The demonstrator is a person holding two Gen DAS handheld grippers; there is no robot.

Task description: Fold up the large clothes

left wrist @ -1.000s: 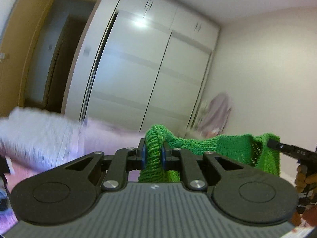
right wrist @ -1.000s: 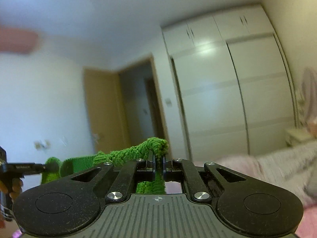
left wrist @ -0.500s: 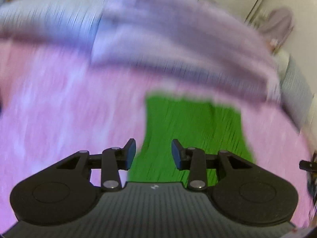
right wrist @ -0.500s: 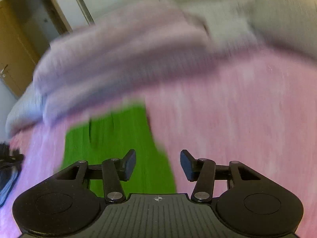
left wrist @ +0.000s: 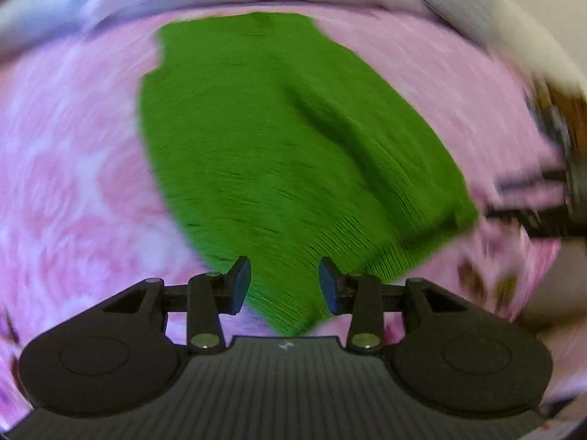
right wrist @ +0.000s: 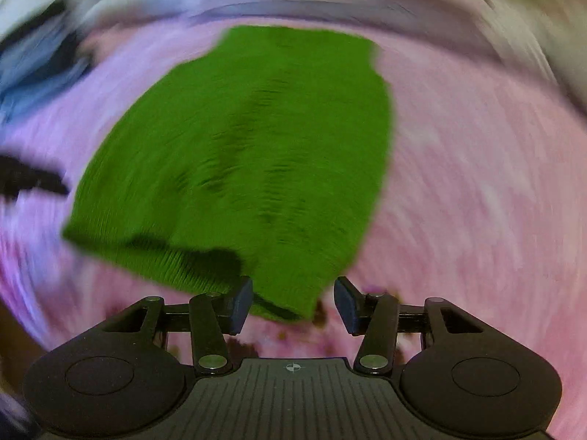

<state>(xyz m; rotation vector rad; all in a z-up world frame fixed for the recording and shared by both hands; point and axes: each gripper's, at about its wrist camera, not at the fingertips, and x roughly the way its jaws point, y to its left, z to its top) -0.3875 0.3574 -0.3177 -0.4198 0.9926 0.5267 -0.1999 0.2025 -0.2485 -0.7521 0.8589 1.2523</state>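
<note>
A green knitted garment [left wrist: 279, 154] lies spread flat on a pink bedspread [left wrist: 66, 183]; both views are blurred by motion. My left gripper [left wrist: 284, 286] is open just above the garment's near left corner. In the right wrist view the same garment [right wrist: 249, 154] fills the middle, and my right gripper [right wrist: 293, 304] is open over its near right corner, where the ribbed hem curls. Nothing sits between either pair of fingers. The right gripper shows as a dark shape [left wrist: 543, 209] at the right edge of the left wrist view.
Pale folded bedding [right wrist: 312, 3] lines the far side of the bed. A dark blue item [right wrist: 33, 69] lies at the far left in the right wrist view. Small brown marks [right wrist: 319, 315] dot the bedspread near my right fingers.
A second ago both grippers were shut on the garment, held up in the air. They have let go; the garment now lies flat and both grippers have dropped toward its near edge.
</note>
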